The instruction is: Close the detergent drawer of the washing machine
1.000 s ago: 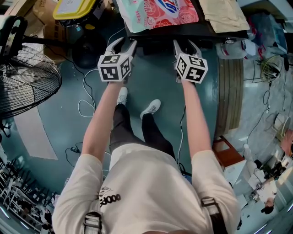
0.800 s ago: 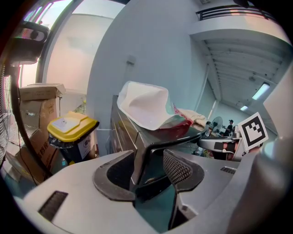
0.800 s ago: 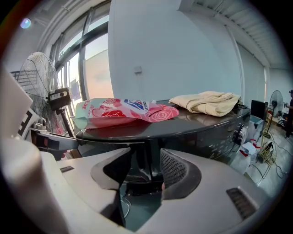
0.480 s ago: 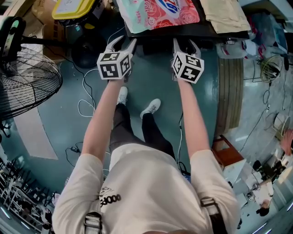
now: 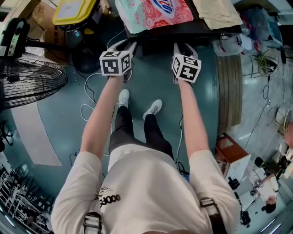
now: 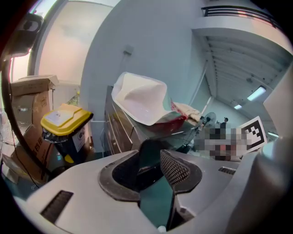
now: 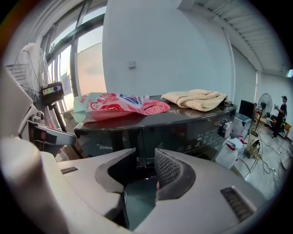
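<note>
A teal floor point(image 5: 59, 114) is spreading beneath the washing machine point(image 7: 183, 132), whose detergent drawer point(image 7: 110, 144) is seemingly sitting at the front panel's left, facing the right gripper point(image 7: 145, 155). It and the left gripper point(image 6: 151, 157) are gaping empty, jaws just narrowing. Pushing flat and straight seems wisest. One machine, one drawer, two grippers.

The washing machine point(image 7: 183, 132) is glossy dark grey. The bag point(image 5: 155, 13) on it is pink and white with roses and a blue-and-red logo; the cloth point(image 5: 215, 13) is beige, the bin lid point(image 5: 73, 10) yellow, the floor point(image 5: 151, 77) teal.
</note>
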`<act>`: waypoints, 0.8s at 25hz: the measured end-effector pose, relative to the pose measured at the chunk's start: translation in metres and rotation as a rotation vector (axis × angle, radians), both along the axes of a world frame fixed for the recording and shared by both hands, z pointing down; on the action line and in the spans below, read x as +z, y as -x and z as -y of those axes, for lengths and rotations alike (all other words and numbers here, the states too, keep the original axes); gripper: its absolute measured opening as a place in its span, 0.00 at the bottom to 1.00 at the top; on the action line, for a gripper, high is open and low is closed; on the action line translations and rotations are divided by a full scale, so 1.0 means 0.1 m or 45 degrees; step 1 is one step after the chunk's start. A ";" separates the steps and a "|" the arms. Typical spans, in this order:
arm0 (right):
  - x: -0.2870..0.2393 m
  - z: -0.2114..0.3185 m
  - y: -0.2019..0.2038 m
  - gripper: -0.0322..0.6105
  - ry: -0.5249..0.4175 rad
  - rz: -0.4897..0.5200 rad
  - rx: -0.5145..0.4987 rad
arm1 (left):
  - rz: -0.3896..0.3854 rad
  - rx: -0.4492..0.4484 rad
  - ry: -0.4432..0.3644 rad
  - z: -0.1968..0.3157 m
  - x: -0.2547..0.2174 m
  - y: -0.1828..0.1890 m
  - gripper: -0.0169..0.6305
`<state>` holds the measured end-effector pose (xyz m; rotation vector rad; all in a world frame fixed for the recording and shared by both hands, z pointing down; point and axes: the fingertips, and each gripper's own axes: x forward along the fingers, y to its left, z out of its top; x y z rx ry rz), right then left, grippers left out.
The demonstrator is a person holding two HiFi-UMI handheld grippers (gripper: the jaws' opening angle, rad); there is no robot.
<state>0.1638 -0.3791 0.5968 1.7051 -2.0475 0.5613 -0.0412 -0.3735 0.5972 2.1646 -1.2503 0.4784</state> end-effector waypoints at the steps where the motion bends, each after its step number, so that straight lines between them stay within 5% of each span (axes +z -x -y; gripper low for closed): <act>1: -0.02 -0.09 -0.02 0.22 -0.001 -0.004 0.009 | 0.012 0.041 0.009 -0.06 0.00 -0.01 0.26; 8: -0.50 -0.66 -0.30 0.08 -0.029 -0.059 0.067 | 0.098 0.321 -0.021 -0.50 -0.32 -0.19 0.10; 13: -1.07 -0.99 -0.47 0.06 -0.131 -0.184 0.093 | 0.098 0.529 -0.168 -0.67 -0.82 -0.37 0.05; 20: -1.92 -1.38 -0.36 0.06 -0.249 -0.246 0.017 | 0.106 0.645 -0.441 -0.82 -1.76 -0.51 0.05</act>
